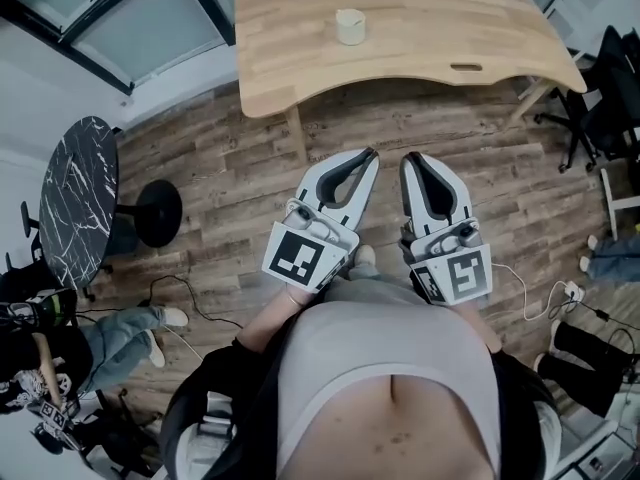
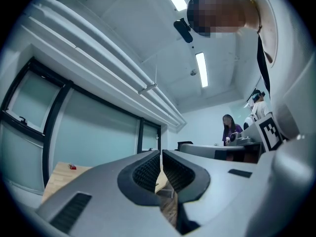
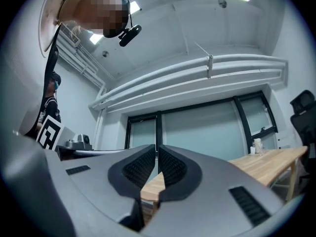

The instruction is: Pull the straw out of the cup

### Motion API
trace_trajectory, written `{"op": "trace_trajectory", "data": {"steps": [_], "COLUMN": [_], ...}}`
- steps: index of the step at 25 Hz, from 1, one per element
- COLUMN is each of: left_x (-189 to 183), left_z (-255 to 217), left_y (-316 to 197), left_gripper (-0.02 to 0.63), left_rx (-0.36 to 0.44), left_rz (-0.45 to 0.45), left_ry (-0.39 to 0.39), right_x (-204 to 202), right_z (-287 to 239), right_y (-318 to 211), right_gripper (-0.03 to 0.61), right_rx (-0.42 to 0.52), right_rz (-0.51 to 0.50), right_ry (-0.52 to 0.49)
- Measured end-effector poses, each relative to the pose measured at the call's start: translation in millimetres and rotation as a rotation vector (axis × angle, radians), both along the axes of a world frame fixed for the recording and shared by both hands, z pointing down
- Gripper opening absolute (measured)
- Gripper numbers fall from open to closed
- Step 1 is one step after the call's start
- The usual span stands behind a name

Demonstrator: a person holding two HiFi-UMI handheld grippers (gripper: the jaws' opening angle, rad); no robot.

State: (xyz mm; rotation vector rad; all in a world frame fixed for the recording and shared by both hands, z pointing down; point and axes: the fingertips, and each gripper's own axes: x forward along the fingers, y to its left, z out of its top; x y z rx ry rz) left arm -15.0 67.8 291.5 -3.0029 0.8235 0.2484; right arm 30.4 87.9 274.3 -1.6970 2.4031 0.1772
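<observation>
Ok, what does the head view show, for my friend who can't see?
The left gripper and right gripper, both shut and empty, point side by side toward a wooden table with a cup on it. A round dark table stands on the wood floor at left.

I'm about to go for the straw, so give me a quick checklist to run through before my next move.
1. Left gripper empty, jaws together: ok.
2. Right gripper empty, jaws together: ok.
3. Cup upright on the wooden table: ok.
4. Straw showing in the cup: cannot tell, too small.
5. Grippers within reach of the cup: not ok, both are over the floor, short of the table.
</observation>
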Motion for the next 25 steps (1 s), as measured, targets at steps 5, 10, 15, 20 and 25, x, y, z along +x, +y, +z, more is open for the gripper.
{"op": "trace_trajectory", "data": {"steps": [5,10,15,20,25], "left_x": [13.6,16.3,23.8,25.4,23.6], "left_z": [0.0,-3.8,-4.4,4.1,11.6], "left_y": [-21.2,-41.8,-52.4,-56.2,-64.8], "left_gripper": [0.018,0.018,0.018,0.018,0.018], "left_rx": [-0.003,0.009,0.005,-0.02,-0.036], "left_rz": [-0.015,-0.034,-0.035,-0.059,-0.077], "left_ry": [0.007,0.014,0.004,-0.007,-0.013], "right_x": [16.7,23.2,27.8,30.7,31.7], "right_z": [3.8,4.0,2.3,9.6,17.1], "right_y": [-25.1,-42.4,-53.7,-60.4,-72.7], "right_gripper": [0.043,0.043,0.043,0.043,0.043], "right_rx": [-0.007,-0.005,-0.004,-0.019,-0.039], "right_rz": [-0.012,-0.02,-0.034,-0.055,-0.067], "right_ry": [-0.012,-0.019,-0.017,-0.03,-0.035]}}
